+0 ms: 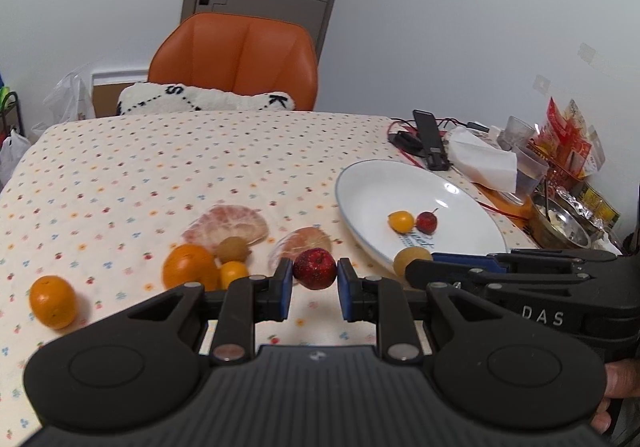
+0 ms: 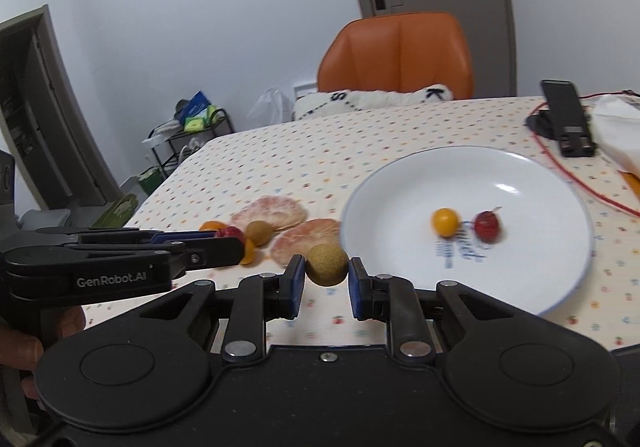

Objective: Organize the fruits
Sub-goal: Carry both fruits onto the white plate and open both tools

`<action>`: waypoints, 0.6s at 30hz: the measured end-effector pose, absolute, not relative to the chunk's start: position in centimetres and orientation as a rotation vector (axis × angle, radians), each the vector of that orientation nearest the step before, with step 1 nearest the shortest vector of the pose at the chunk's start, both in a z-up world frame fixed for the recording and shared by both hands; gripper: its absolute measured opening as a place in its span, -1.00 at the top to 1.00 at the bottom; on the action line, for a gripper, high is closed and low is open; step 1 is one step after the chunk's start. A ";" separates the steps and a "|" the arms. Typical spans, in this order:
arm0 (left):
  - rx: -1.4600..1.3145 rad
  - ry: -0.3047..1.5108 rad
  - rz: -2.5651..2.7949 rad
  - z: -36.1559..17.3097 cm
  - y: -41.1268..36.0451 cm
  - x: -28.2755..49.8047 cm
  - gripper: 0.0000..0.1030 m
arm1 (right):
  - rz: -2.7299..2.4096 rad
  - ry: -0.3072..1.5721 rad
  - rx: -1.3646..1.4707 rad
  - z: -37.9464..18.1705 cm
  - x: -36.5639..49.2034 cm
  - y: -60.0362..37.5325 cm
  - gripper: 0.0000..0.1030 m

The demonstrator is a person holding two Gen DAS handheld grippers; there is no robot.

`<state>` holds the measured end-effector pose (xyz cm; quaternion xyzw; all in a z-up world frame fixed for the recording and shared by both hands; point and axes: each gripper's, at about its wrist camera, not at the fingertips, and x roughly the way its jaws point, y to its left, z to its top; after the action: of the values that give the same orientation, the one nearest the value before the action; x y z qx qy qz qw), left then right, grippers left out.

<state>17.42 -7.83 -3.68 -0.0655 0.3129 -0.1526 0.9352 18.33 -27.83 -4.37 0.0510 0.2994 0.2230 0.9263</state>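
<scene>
Left claw (image 1: 315, 279) pinching a small red fruit (image 1: 314, 268) between its blue pads, above the worktop (image 1: 160, 167). Right claw (image 2: 327, 279) pinching a round tan fruit (image 2: 327, 264). White plate (image 2: 400, 183), already holding a yellow fruit (image 2: 445, 222) and a red one (image 2: 487, 226), lies ahead and right of both claws; right claw nearer, just beside the rim. Oranges and peeled segments remain left of the plate.

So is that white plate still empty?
No, the white plate already holds two small fruits near its middle: a yellow one and a red one.
</scene>
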 end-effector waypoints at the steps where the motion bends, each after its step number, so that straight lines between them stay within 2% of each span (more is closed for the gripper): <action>1: -0.129 0.638 -0.316 -3.6 -8.1 17.5 0.57 | 0.449 0.612 0.108 -4.4 18.4 -28.3 0.58; 18: -0.080 0.643 -0.356 -3.6 -12.9 18.3 0.57 | 0.358 0.601 0.150 -5.2 18.1 -33.7 0.58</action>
<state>18.33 -12.90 -3.62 -0.0391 0.3144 -0.1738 0.9324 18.11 -33.66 -5.16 0.0736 0.2943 0.1754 0.9366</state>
